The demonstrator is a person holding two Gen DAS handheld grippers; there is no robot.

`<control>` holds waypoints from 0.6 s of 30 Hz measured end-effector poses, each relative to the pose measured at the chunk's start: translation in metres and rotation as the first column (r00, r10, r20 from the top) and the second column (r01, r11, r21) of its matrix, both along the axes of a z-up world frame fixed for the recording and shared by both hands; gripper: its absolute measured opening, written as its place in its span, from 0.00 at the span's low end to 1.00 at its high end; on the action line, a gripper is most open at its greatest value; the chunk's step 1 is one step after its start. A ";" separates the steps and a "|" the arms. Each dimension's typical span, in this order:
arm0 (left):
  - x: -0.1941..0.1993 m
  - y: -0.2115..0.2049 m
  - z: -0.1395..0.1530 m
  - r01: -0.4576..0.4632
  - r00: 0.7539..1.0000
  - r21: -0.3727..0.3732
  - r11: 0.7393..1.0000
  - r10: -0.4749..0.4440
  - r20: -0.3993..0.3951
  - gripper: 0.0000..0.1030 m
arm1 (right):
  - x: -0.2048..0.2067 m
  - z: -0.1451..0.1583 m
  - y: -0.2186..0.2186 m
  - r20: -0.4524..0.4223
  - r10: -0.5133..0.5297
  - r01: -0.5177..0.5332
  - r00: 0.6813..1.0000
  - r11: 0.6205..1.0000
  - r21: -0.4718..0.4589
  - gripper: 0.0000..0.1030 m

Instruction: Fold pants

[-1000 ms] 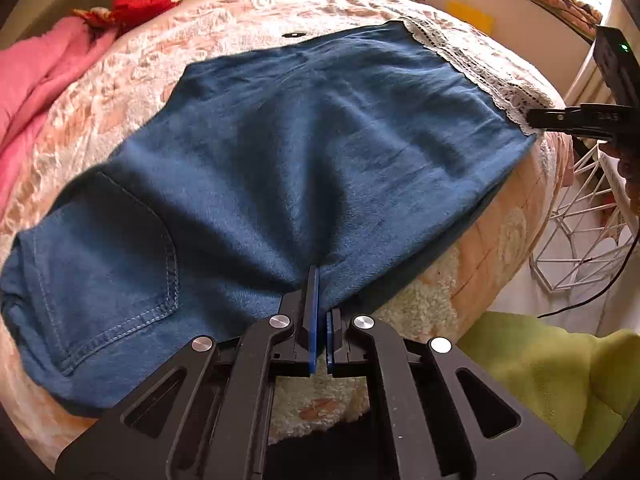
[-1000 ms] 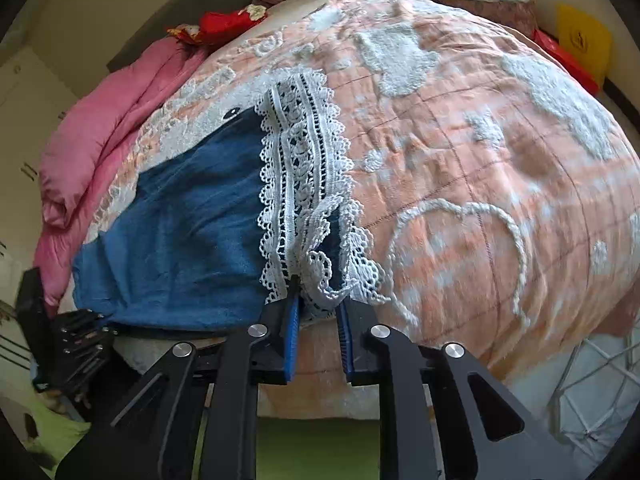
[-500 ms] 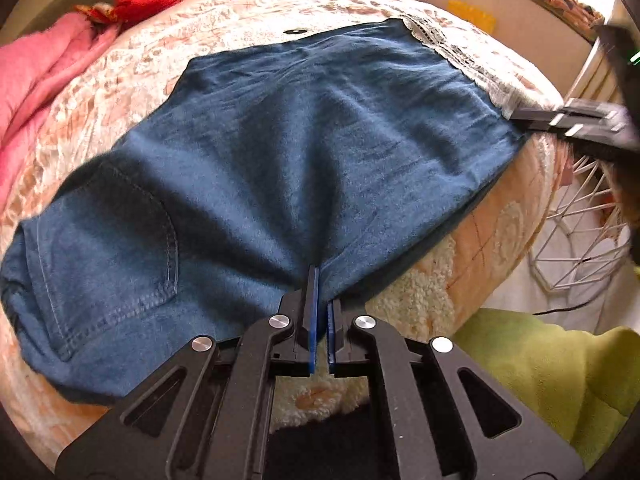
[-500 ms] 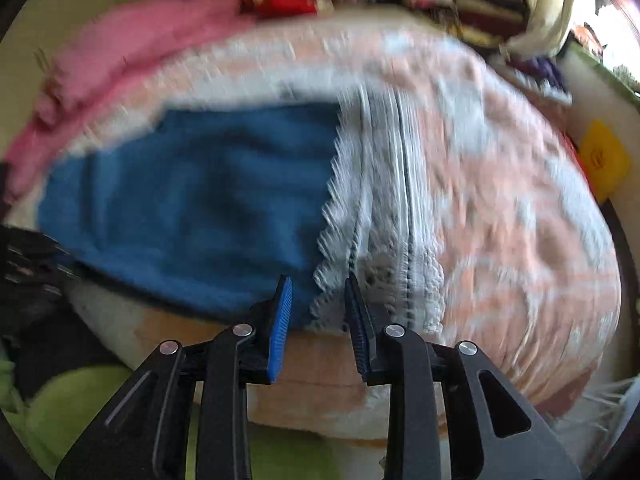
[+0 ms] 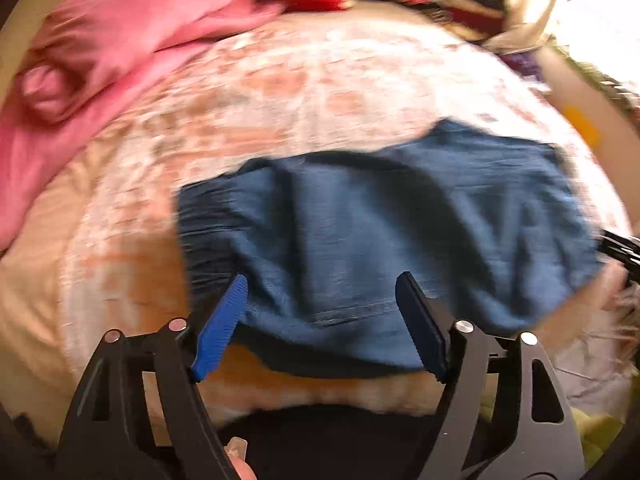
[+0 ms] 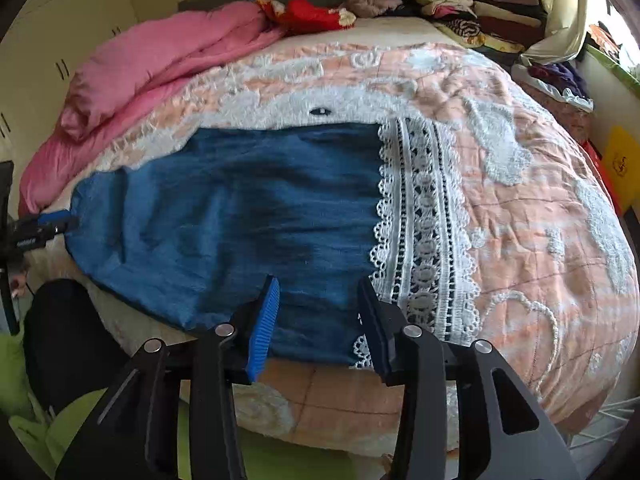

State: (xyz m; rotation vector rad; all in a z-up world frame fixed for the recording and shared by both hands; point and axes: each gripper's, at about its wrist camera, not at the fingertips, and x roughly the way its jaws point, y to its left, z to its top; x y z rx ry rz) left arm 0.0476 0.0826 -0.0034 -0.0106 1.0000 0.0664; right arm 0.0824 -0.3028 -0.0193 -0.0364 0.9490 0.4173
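- Across the centre of the right wrist view, the pants (image 6: 240,216) lie folded lengthwise on the bed (image 6: 540,240), lace hem (image 6: 420,220) toward the right of the frame and waist end toward the left edge.
- Right gripper (image 6: 316,312) sits at the lower centre over the near edge of the denim; its jaws are opening, spread apart, with cloth beneath them but nothing pinched. Risk: the near edge hangs over the rounded side of the bed and may slide down once it is let go.
- Left gripper (image 5: 322,314) at the lower centre of the left wrist view is also opening, jaws wide, no cloth pressed between the pads. That view is blurred, so the lie of the waist end is hard to judge.
- Waist end appears bunched, with a dark ridge running across the upper part of the denim. Risk: a cross fold made over this ridge locks in a crease and gives uneven edges.
- Lace hem is open-worked. Risk: a ribbed pad snags it and drags one layer off the other.
- Fluffy raised bedspread pattern may be caught together with the denim on the next grasp.
- Pink quilt (image 6: 160,60) at the upper left stays well apart; no hazard there.
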 end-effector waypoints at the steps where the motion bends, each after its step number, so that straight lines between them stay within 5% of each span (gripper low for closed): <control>1: 0.003 0.002 -0.006 -0.012 1.000 0.026 1.000 0.012 -0.015 0.67 | 0.001 -0.004 0.000 -0.013 0.000 0.000 1.000 1.000 -0.013 0.38; 4: 0.005 0.003 -0.018 -0.033 0.999 0.152 0.988 0.038 -0.028 0.65 | 0.003 -0.020 -0.009 -0.054 -0.038 0.034 0.998 0.997 -0.069 0.38; 7: 0.007 0.018 -0.020 -0.055 0.998 0.089 0.995 0.058 -0.037 0.64 | 0.003 -0.029 -0.027 -0.063 -0.054 0.054 0.997 0.998 -0.014 0.31; 9: 0.004 0.024 -0.017 -0.095 0.994 0.140 0.986 0.100 -0.032 0.67 | 0.001 -0.029 -0.030 -0.066 -0.055 0.056 0.996 0.998 0.006 0.32; 11: -0.002 0.030 -0.009 -0.105 0.994 0.070 0.992 0.107 -0.028 0.67 | 0.000 -0.023 -0.027 -0.061 -0.030 0.031 0.998 1.000 0.004 0.35; 18: 0.007 0.001 0.050 -0.023 0.990 0.047 0.999 0.016 0.137 0.67 | 0.026 0.026 -0.048 0.080 -0.063 0.057 0.995 0.995 0.077 0.44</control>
